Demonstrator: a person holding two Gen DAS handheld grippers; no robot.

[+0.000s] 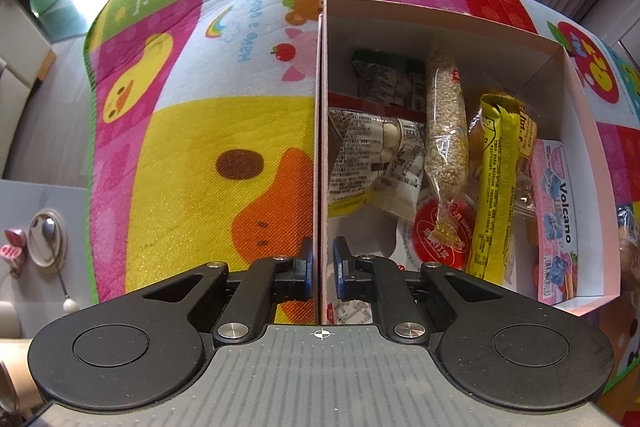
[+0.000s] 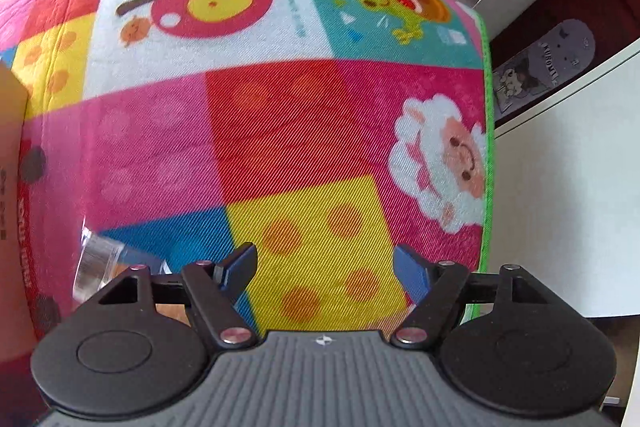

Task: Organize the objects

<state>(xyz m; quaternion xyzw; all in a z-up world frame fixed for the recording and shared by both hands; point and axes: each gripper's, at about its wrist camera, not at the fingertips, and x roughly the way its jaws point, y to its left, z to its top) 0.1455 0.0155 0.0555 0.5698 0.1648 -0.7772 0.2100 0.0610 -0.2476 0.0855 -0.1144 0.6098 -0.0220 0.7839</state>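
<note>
The left wrist camera looks down closely along its claw at the box's left wall; the right wrist camera faces the cartoon mat near its right edge. Both share that mat.

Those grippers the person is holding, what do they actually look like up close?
The left gripper and right gripper look alike: black angular linkage arms with silver pivot screws, two large round black discs at the base, a ribbed grey plate bearing a small crosshair mark, and blue pads on the fingertips. No cables, hands or sleeves show.
</note>
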